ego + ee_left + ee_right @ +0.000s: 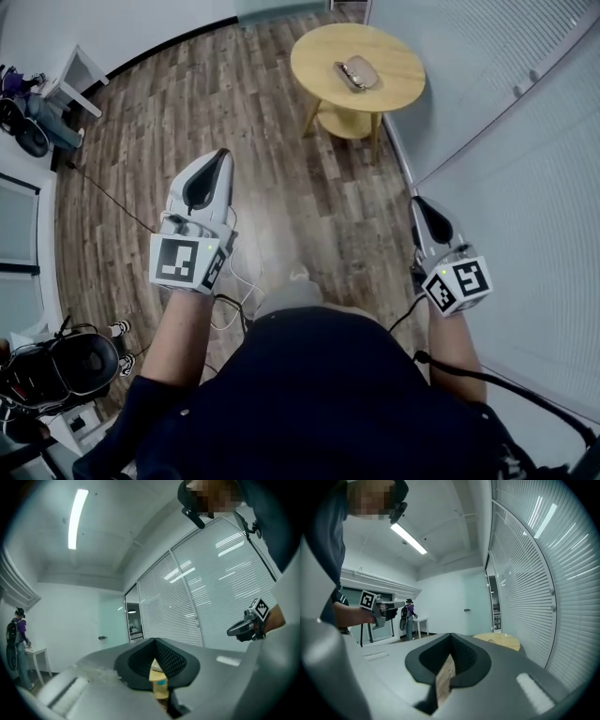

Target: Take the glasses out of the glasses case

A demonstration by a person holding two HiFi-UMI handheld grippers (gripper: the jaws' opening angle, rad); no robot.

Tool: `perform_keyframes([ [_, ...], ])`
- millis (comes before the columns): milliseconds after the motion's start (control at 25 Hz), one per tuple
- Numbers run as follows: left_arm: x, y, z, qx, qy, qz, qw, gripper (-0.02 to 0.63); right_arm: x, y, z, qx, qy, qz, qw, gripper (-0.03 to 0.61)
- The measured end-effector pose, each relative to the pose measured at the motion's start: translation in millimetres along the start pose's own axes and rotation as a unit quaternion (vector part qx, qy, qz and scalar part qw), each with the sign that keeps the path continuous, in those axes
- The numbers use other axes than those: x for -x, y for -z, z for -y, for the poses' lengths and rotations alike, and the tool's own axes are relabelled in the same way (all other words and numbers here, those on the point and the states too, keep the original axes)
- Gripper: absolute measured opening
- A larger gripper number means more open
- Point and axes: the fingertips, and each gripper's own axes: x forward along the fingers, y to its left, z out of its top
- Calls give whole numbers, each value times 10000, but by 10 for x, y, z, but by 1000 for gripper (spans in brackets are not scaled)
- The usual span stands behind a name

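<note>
A grey-beige glasses case (357, 72) lies on a round wooden table (394, 56) at the far end of the room; I cannot tell whether it is open. Both grippers are held in the air over the wooden floor, well short of that table. My left gripper (223, 153) is shut with nothing in it, its jaws meeting at the tip (153, 641). My right gripper (418, 201) is also shut and empty (451, 637), close to the blinds. The table's edge (502, 641) shows just past the right jaws. Each gripper view shows the other gripper at its side.
A glass wall with white blinds (525, 141) runs along the right. Cables (234, 281) trail over the floor by my feet. A small white table (80, 66) and bags stand at the back left, where a person with a backpack (408, 612) stands. Dark gear (75, 364) sits at lower left.
</note>
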Motion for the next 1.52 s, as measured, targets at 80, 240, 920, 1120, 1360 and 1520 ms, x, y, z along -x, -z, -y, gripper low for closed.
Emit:
perform_keyframes([
  [80, -219, -5, -222, 3, 81, 26, 10000, 6, -261, -91, 25, -20, 53, 22, 10000, 9],
  [240, -581, -8, -511, -53, 345, 111, 9993, 6, -654, -220, 42, 52, 187, 83, 9998, 9],
  [920, -2016, 327, -807, -1, 722, -29, 9974, 6, -1698, -244, 1001, -119, 601, 120, 9981, 9],
  [1120, -2584, 380, -1080, -51, 466, -157, 9988, 6, -2324, -434, 1464, -26, 381, 235, 9990, 9],
  [1360, -3315, 236, -1290, -137, 132, -120, 9997, 6, -3005, -566, 2104, -55, 48, 141, 9999, 9],
  [1520, -3564, 150, -1387, -257, -140, -102, 9995, 6, -3376, -661, 2331, 18, -261, 79, 9996, 9],
])
